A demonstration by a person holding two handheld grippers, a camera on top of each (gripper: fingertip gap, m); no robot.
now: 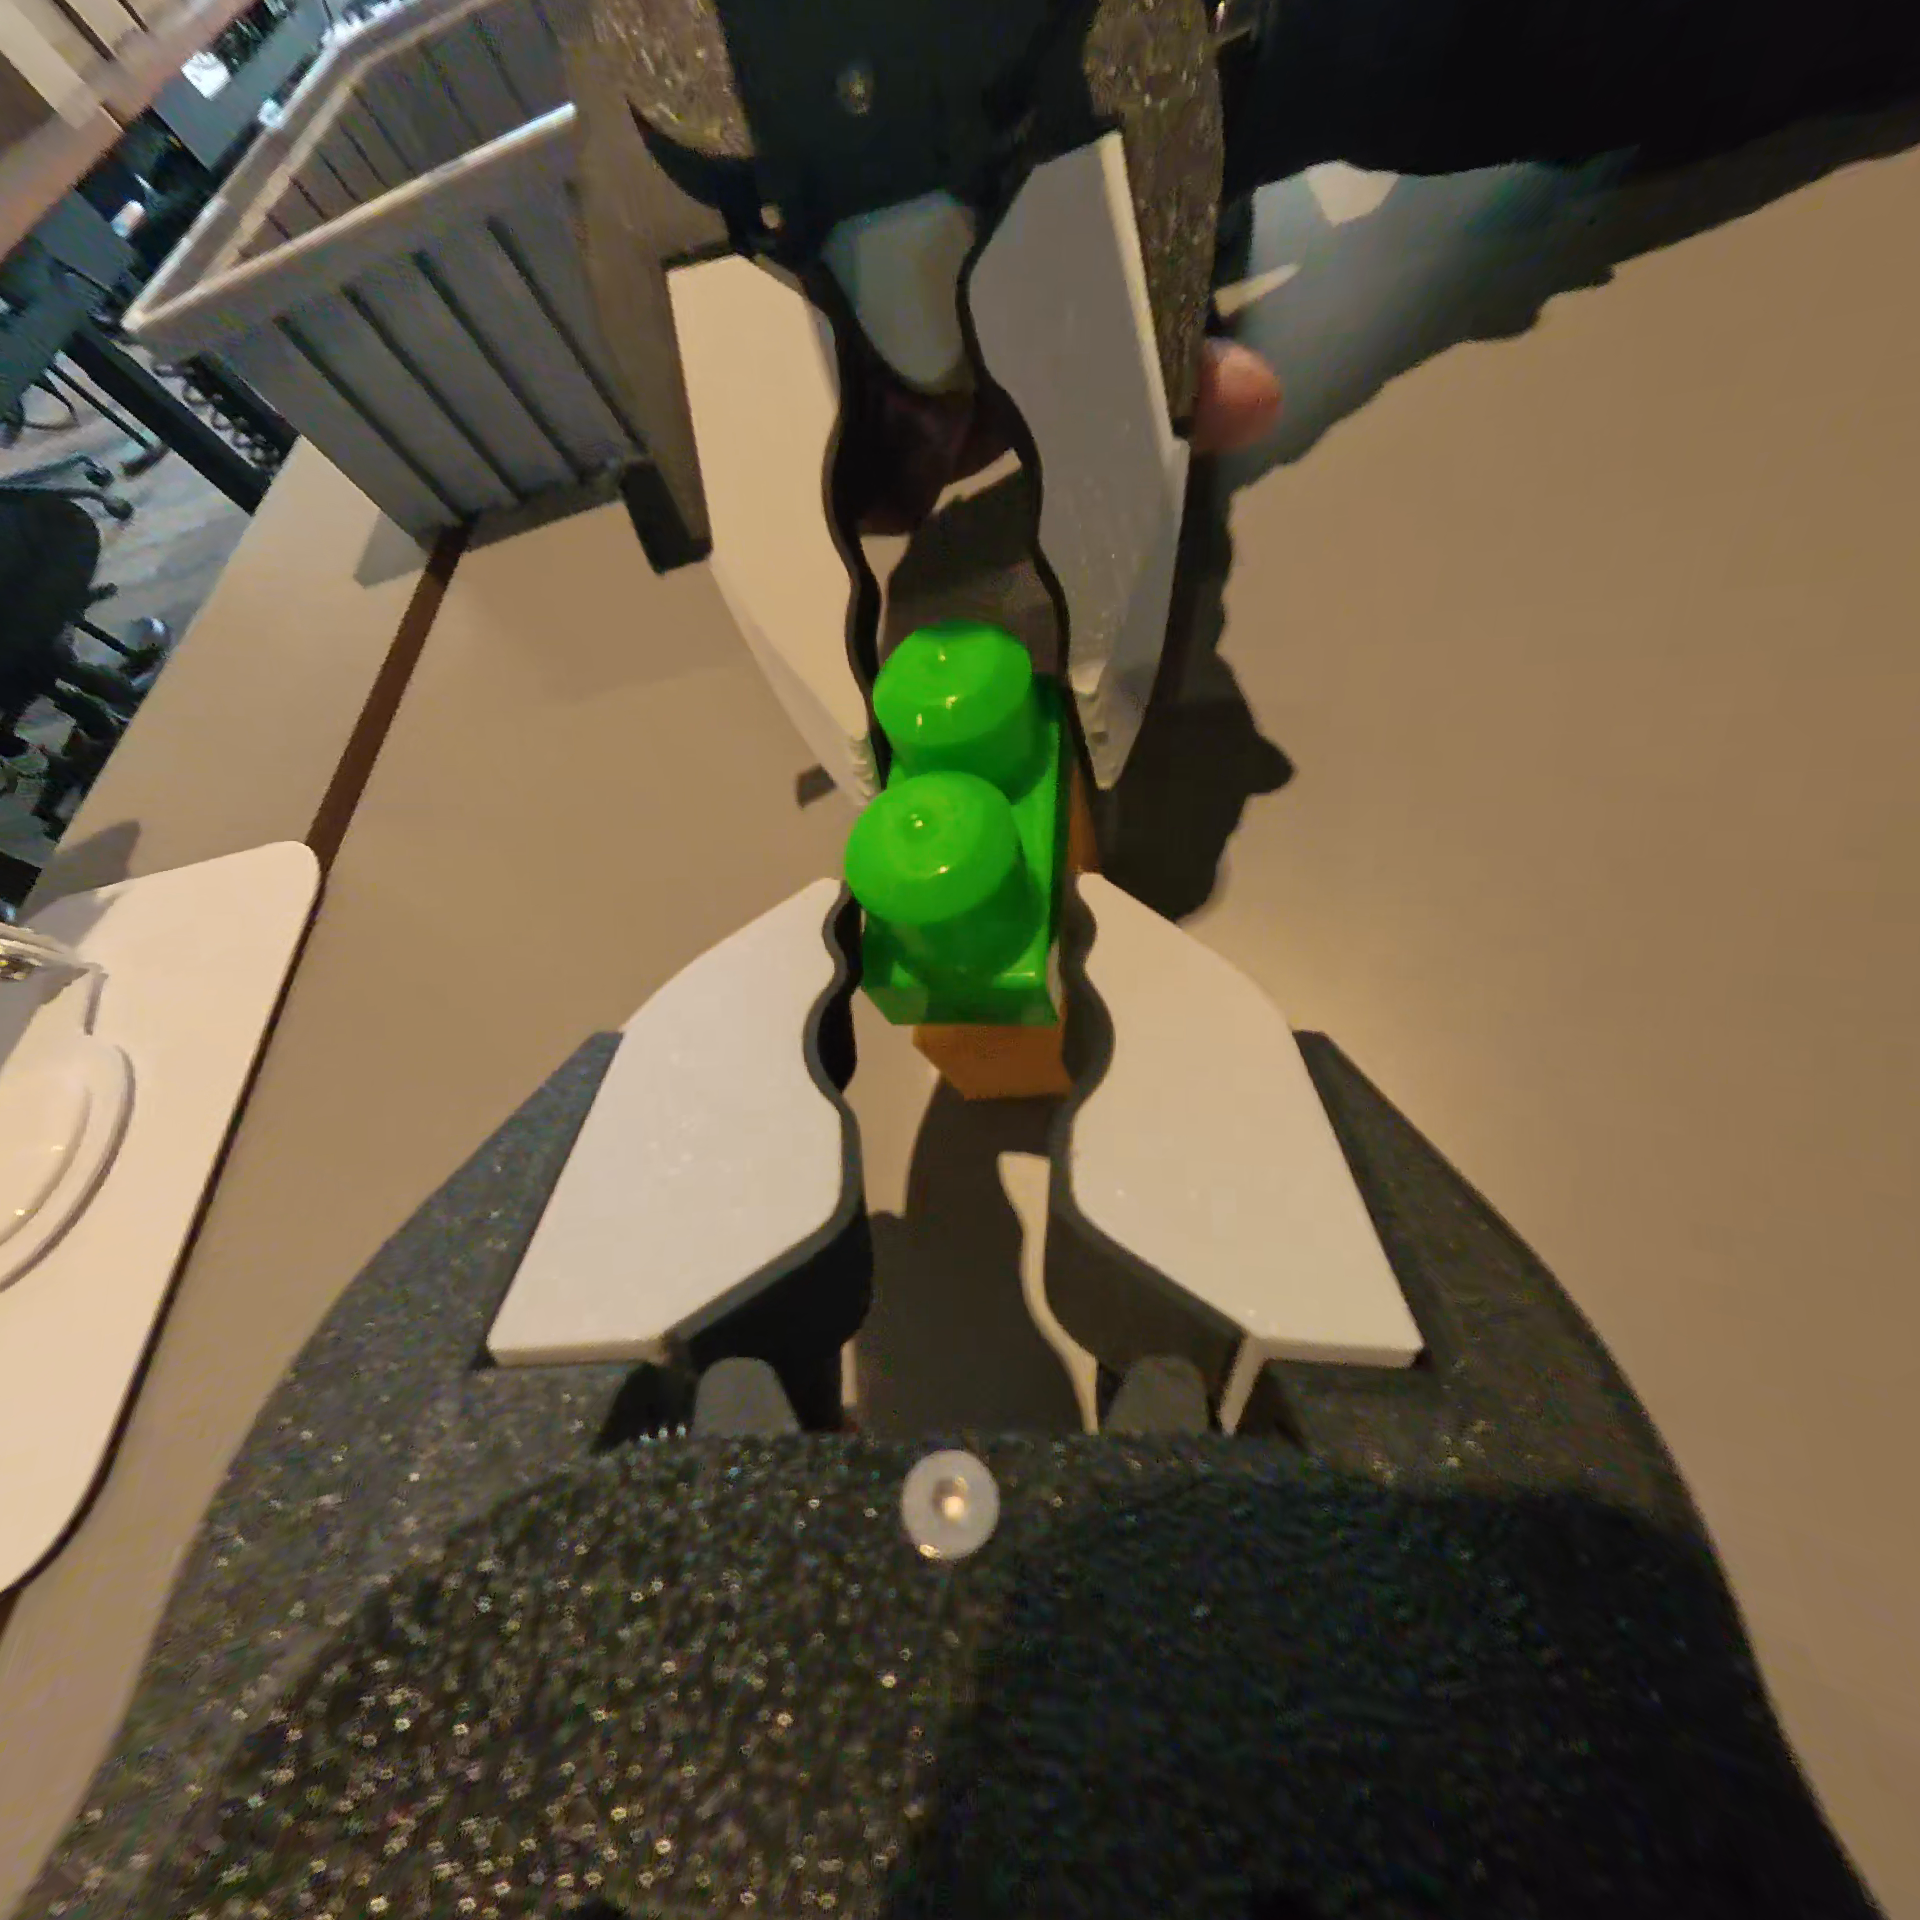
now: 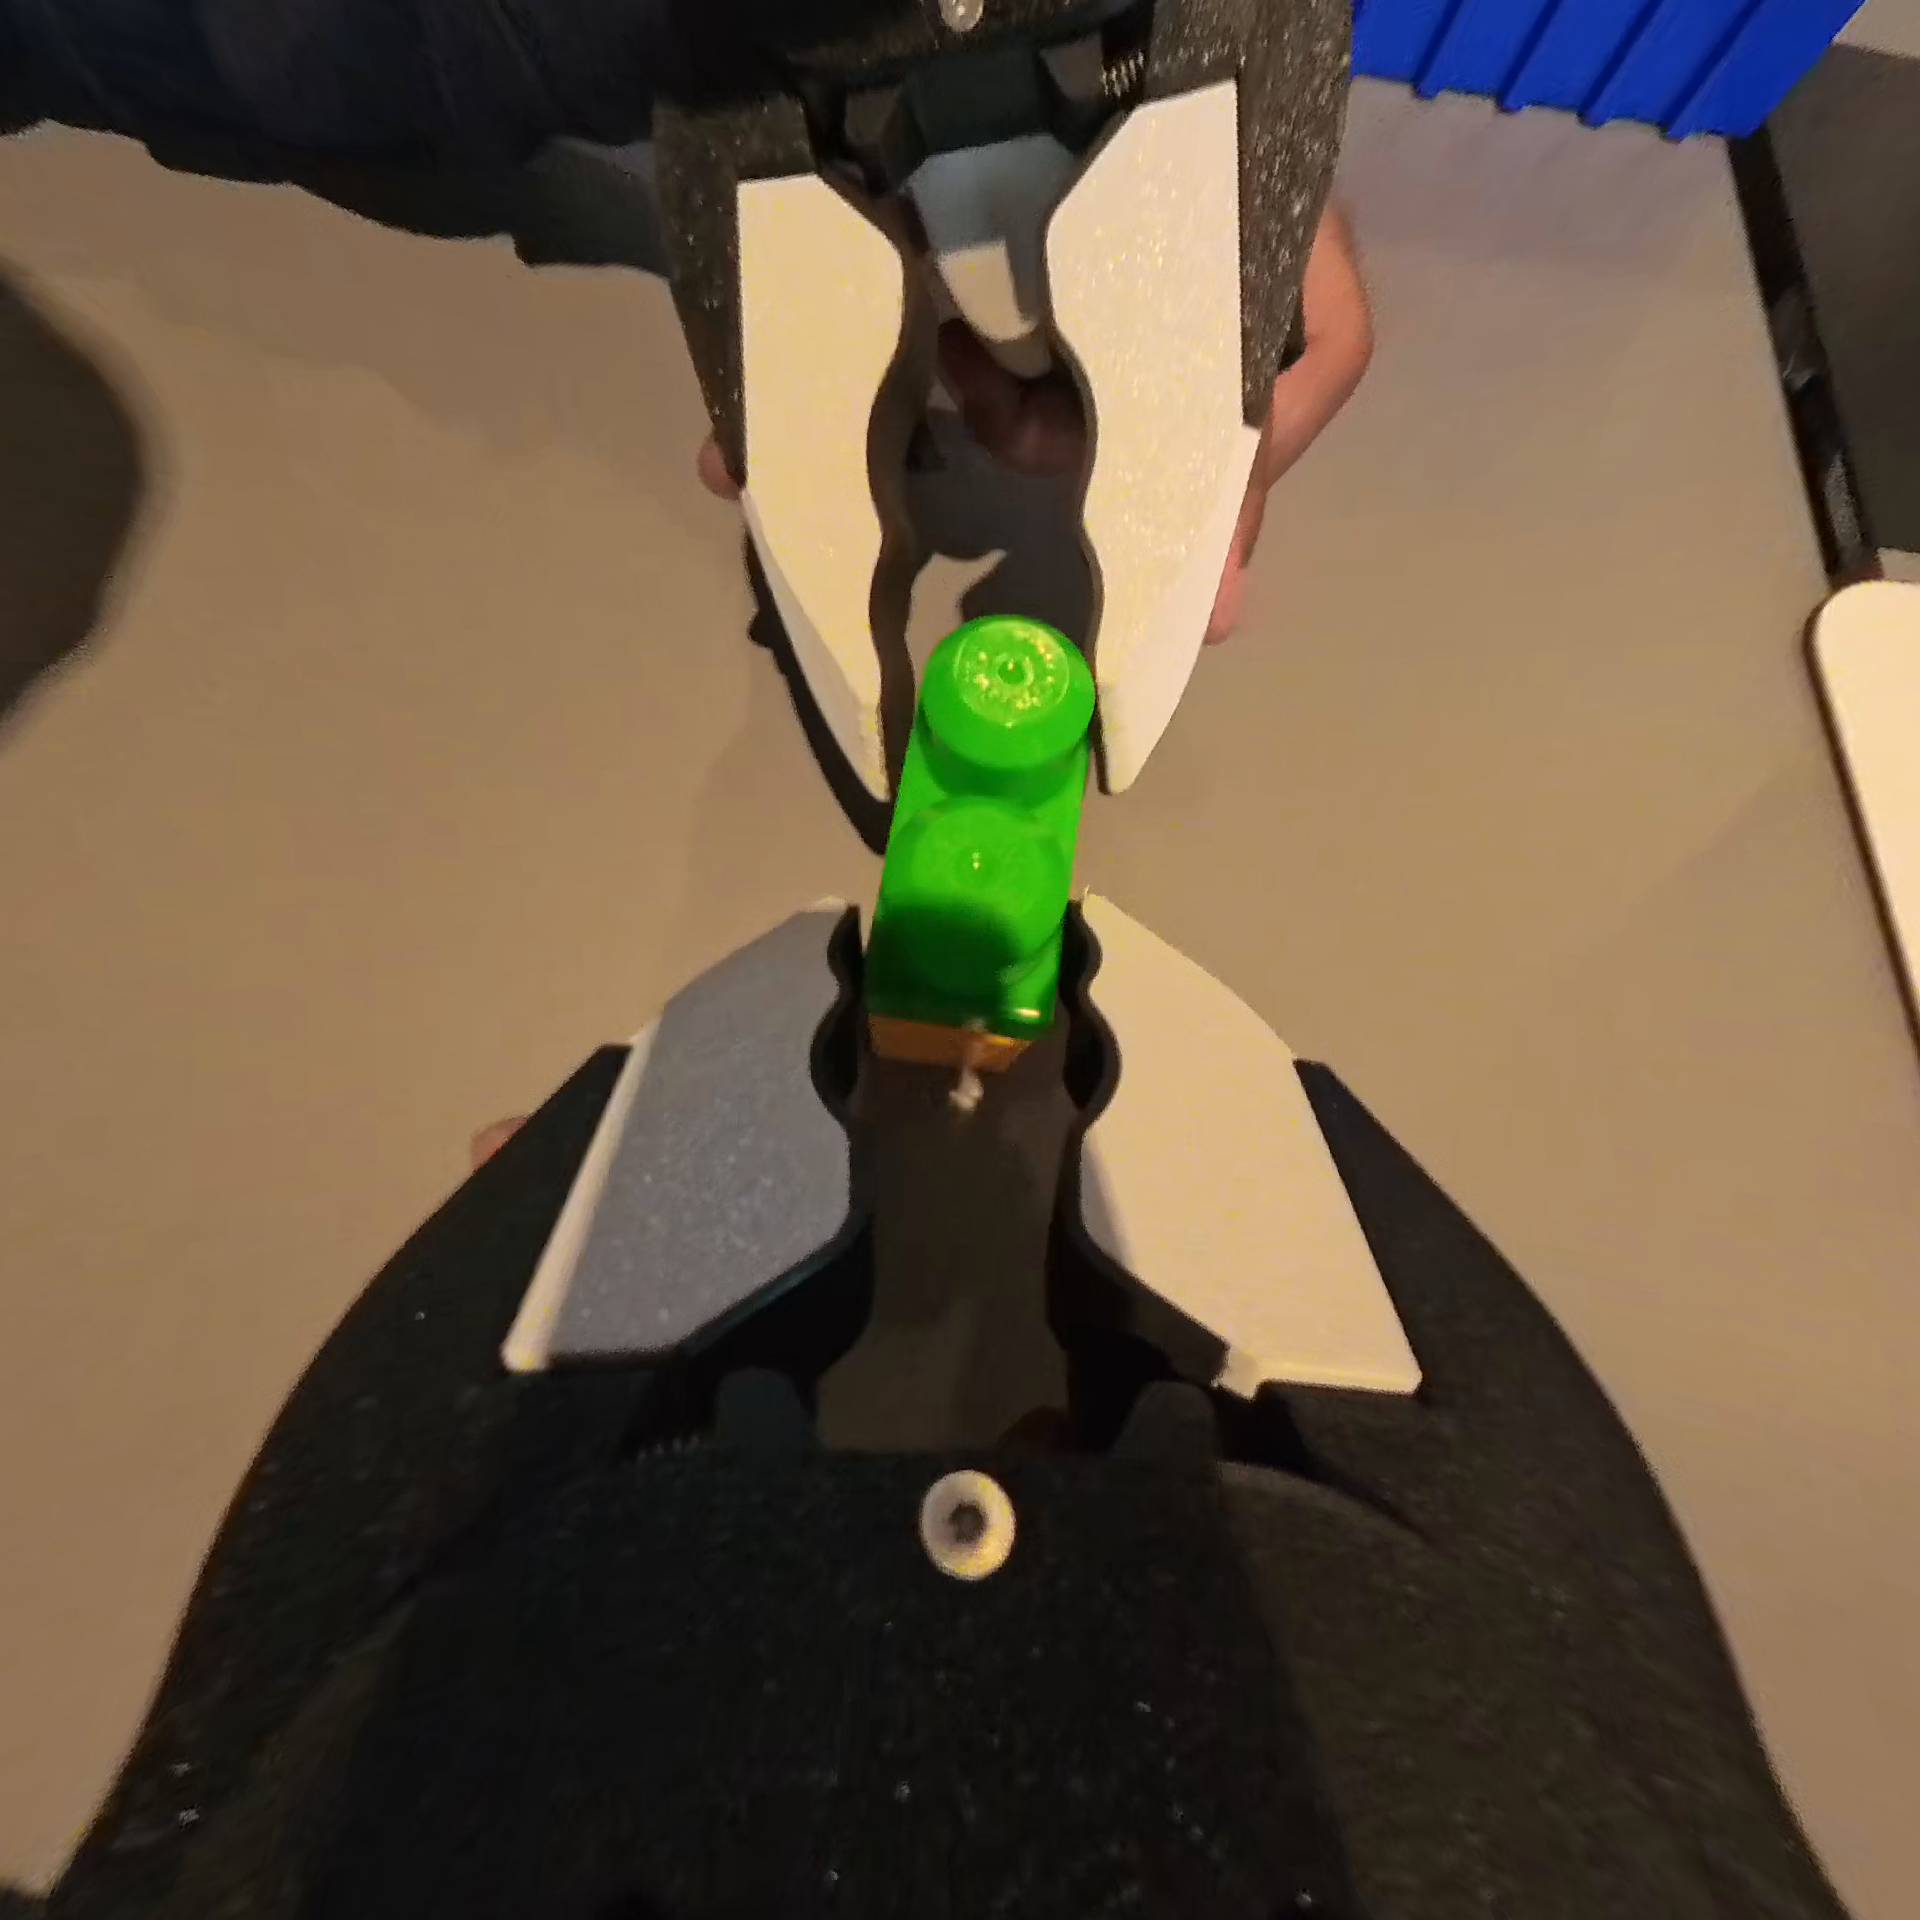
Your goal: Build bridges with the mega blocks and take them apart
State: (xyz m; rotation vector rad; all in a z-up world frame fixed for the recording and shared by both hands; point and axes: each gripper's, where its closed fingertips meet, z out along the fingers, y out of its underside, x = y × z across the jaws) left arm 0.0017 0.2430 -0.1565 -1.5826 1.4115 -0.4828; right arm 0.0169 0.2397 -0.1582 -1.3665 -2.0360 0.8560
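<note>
Left gripper (image 1: 961, 925) and right gripper (image 2: 966, 935) meet nose to nose over a bright green two-stud plastic block (image 1: 961, 831), each pinching one end of it between white, wavy-edged fingers. Its long axis runs straight along the line between the two tools, so neither hand is nearer; the opposing gripper's tips close on the far stud in both wrist views. Beneath the green block sits an orange-brown plastic block (image 1: 992, 1060), the two apparently pressed together, the stack standing on the beige tabletop (image 1: 1558, 727) well in from its edges. Any coming pull or press would likely act along that shared axis or straight up. Beyond, a grey ribbed bin (image 1: 395, 312) stands toward the far left edge, a blue ribbed bin (image 2: 1621, 62) near the opposite corner.
</note>
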